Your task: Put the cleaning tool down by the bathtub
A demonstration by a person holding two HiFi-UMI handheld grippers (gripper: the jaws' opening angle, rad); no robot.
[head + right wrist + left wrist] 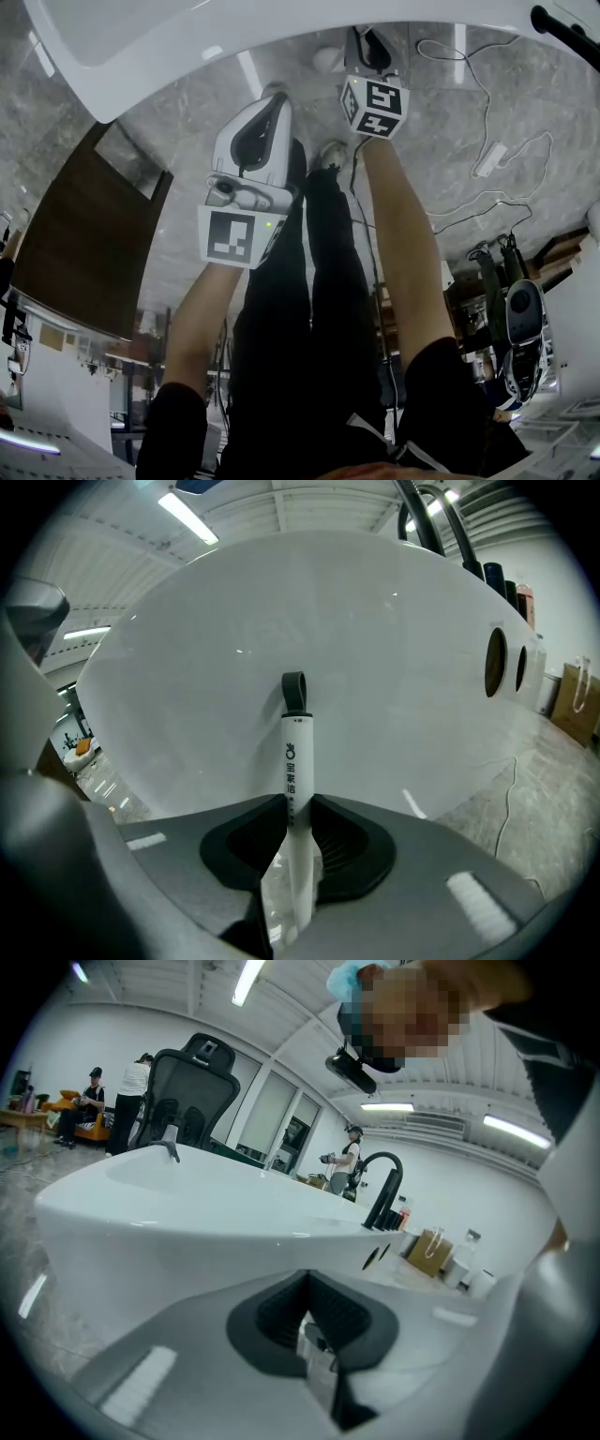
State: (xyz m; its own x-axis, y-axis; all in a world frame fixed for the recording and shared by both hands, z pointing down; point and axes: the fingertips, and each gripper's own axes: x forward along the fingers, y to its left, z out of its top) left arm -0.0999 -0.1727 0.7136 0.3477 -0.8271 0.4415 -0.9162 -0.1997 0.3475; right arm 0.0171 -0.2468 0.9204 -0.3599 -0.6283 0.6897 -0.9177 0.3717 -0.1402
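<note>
As the right gripper (298,841) clamps the white handle of the cleaning tool (296,752) close in front of the bathtub (375,649) wall, the handle's dark hanging loop points at the tub. Slim, stiff and smooth, the handle looks light but liable to slip (its working end is out of sight), so a firm hold on the shaft suits it. The left gripper (316,1344) hangs alongside, its 2 jaws together on nothing. What little of the tub's basin shows in the head view looks bare.
</note>
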